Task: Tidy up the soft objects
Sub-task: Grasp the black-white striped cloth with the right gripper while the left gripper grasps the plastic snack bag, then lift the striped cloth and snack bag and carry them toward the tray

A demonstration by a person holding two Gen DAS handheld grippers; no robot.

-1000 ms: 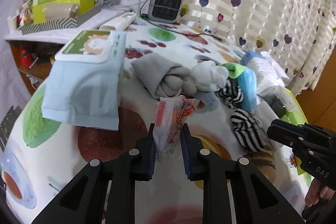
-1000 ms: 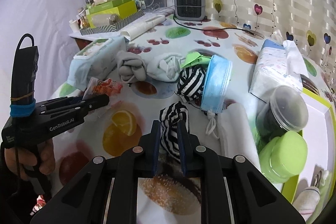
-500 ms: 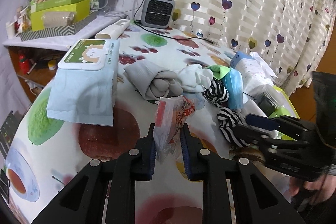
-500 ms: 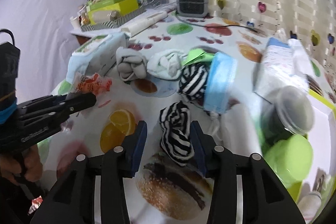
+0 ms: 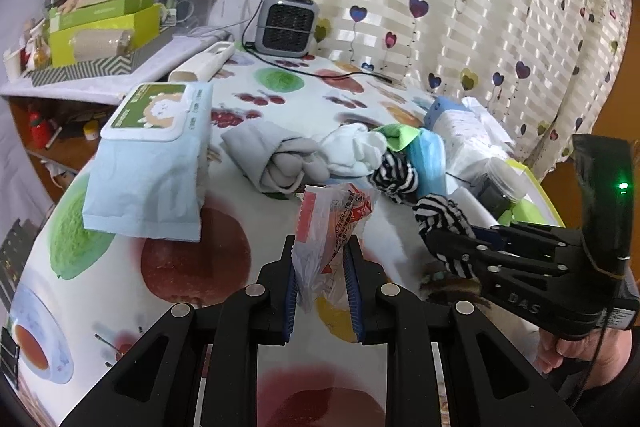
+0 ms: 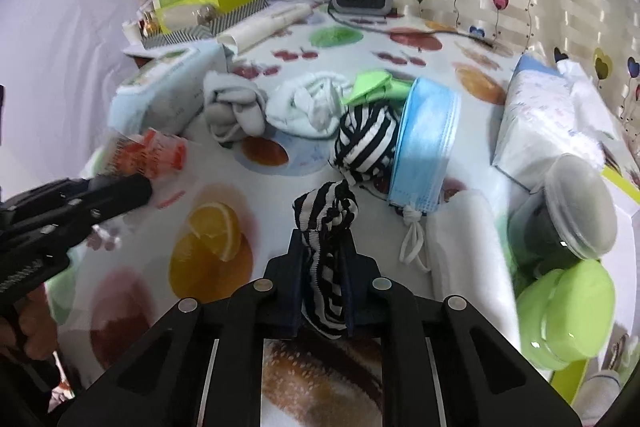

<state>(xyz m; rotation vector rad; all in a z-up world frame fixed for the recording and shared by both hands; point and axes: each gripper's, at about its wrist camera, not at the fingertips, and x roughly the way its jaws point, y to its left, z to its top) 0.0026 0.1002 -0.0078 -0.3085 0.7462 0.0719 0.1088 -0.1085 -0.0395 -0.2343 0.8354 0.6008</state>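
My left gripper (image 5: 322,247) is shut on a red and clear snack packet (image 5: 336,215), held just above the fruit-print tablecloth (image 5: 180,267). In the right wrist view my right gripper (image 6: 324,243) has a black-and-white striped sock (image 6: 326,211) between its closing jaws, and the pads press on it. From the left wrist view this gripper (image 5: 436,243) comes in from the right. Behind lie a grey sock bundle (image 5: 280,155), a white sock bundle (image 5: 352,147), a second striped sock (image 6: 366,143) and a stack of blue face masks (image 6: 426,143).
A wet-wipes pack (image 5: 152,155) lies at the left and a tissue pack (image 6: 548,115) at the right. A grey-lidded jar (image 6: 572,203) and a green-lidded tub (image 6: 568,315) stand at the right. A small heater (image 5: 286,25) and a cluttered shelf (image 5: 92,39) are at the back.
The right jaws held the striped sock, stood open around it half a second ago, and now press on it again. The left gripper has kept its hold on the packet.
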